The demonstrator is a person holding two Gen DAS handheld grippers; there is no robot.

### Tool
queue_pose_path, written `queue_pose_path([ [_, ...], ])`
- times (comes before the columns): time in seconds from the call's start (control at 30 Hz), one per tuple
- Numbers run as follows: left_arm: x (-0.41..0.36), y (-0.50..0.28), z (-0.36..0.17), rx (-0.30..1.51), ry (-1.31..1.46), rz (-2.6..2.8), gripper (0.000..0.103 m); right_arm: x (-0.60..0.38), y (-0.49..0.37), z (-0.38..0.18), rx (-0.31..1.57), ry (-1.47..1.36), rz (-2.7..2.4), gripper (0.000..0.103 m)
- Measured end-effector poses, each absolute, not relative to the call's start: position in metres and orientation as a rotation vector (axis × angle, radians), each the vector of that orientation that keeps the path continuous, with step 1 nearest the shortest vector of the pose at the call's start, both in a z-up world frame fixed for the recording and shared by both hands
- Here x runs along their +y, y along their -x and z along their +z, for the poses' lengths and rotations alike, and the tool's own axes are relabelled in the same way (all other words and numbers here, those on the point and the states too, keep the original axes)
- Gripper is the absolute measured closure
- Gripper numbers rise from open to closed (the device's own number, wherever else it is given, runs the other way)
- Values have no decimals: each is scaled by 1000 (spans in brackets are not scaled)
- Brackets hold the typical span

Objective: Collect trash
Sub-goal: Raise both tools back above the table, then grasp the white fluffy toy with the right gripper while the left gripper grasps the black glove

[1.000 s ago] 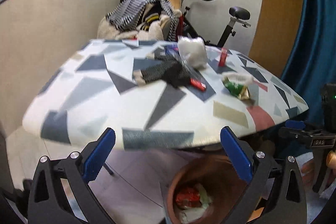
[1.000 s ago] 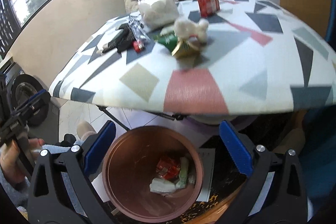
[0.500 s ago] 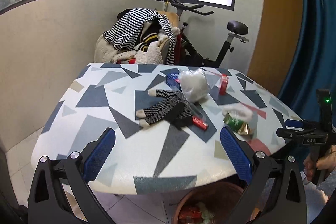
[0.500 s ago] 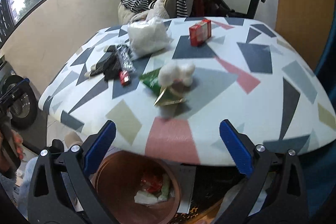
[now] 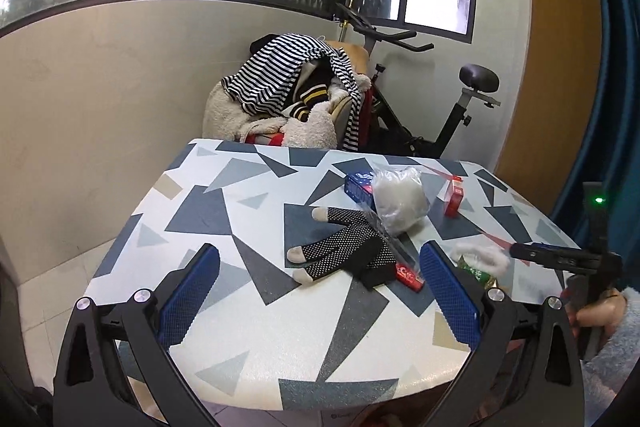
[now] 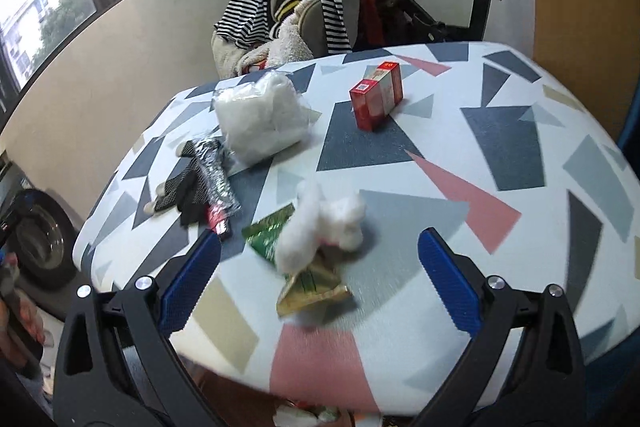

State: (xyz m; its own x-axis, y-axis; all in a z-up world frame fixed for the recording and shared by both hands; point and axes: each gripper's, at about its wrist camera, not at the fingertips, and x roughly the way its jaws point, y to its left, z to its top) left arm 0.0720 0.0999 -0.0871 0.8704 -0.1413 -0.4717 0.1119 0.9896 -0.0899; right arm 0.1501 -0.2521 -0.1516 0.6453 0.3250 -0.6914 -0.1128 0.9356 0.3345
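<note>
green wrapper (image 6: 276,239) partly hidden under blurred white wad (image 6: 320,227), trash at bottom edge (image 6: 308,415) cut off

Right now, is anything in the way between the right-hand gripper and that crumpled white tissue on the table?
Nothing visible. The right gripper is open, and the white tissue lies straight ahead on top of the green wrapper, with only bare table around it. The glove lies off to the side.
</note>
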Motion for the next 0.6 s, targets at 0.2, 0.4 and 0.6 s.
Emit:
queue_pose_path([
  [0.2, 103, -80, -102, 521, 73, -122, 6, -244, -183, -174, 896, -299, 235, 13],
  [0.4, 105, -87, -113, 543, 73, -114, 6, -238, -203, -196, 973, -285, 248, 34],
  [0.6, 101, -97, -124, 575, 92, -151, 10, -243, -193, -189, 902, -284, 279, 56],
])
